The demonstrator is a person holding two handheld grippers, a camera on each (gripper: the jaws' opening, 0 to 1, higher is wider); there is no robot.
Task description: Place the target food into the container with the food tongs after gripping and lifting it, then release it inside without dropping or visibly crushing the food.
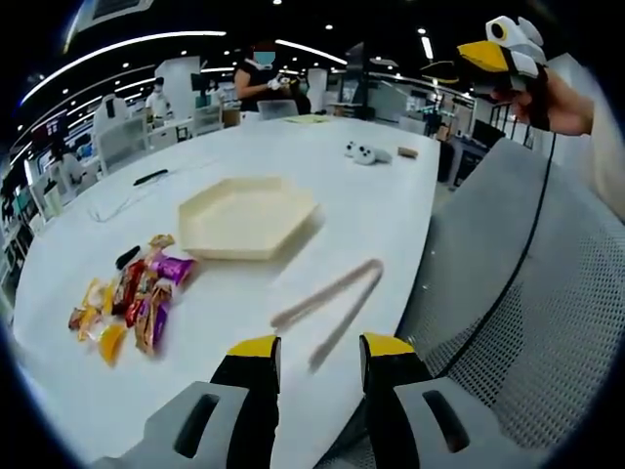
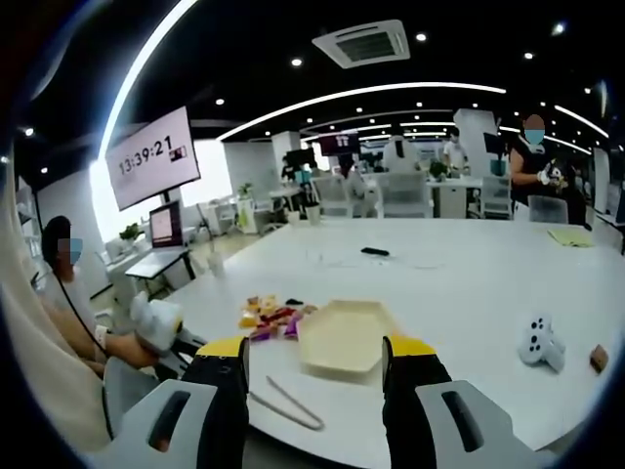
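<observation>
The pale food tongs (image 1: 327, 305) lie flat on the white table (image 1: 391, 210) near its edge, just beyond my open left gripper (image 1: 322, 350), which holds nothing. Left of them is a heap of wrapped snacks (image 1: 132, 303). Behind it sits the cream hexagonal container (image 1: 244, 220), with nothing in it. A hand holds my right gripper (image 1: 508, 54) high at the upper right. In the right gripper view, my open right gripper (image 2: 315, 352) hangs above the table edge with nothing in it. Beyond it lie the tongs (image 2: 288, 403), the container (image 2: 342, 337) and the snacks (image 2: 273, 318).
A grey mesh chair (image 1: 527, 293) stands against the table's right side. White controllers (image 1: 363, 153) and a small brown item (image 1: 407, 151) lie far back, a black pen (image 1: 149, 177) at the left. People stand at desks behind. A seated person's hand (image 2: 127, 347) holds a white object.
</observation>
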